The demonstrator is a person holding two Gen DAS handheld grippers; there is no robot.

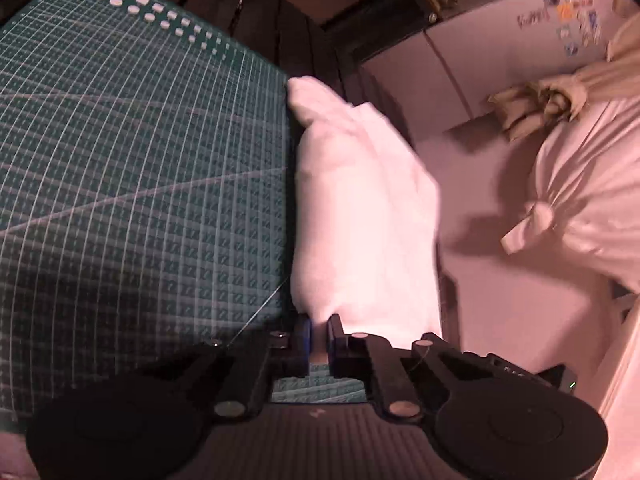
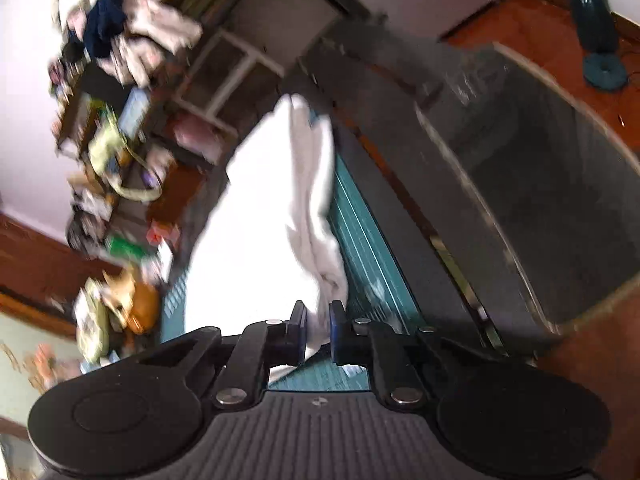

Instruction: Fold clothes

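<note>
One white garment [image 1: 360, 208] is in play, one green cutting mat [image 1: 140, 168] with a white grid, and two black grippers, each with blue pads. In the left wrist view the left gripper [image 1: 319, 338] has its jaws drawn close together, clamped on the near edge of the white garment; the cloth rises ahead of the fingertips in a bunched, folded mass that runs along the mat's right edge, with the mat spreading out to the left of the fingers and a strip of it showing beneath them. To the right of that gripper, well apart from it, lie two tied cloth bundles [image 1: 588, 184], one pale and one more beige, against a pale cabinet bearing stickers [image 1: 572, 16]. In the right wrist view the right gripper [image 2: 319, 334] is likewise pinched on the white garment [image 2: 280, 208], a twisted band of cloth passing between its pads and hanging ahead of the fingertips; a broad flat sheet of it spreads to the left. The cutting mat [image 2: 360, 240] shows only as a narrow strip to the right of the cloth and under the fingers. Farther right is a dark curved surface [image 2: 540, 200], and beyond it one dark teal stand [image 2: 592, 28] on a reddish floor. The cluttered shelves [image 2: 120, 100] to the left are smeared by motion blur, so their contents cannot be counted or named. What kind of garment it is cannot be told.
</note>
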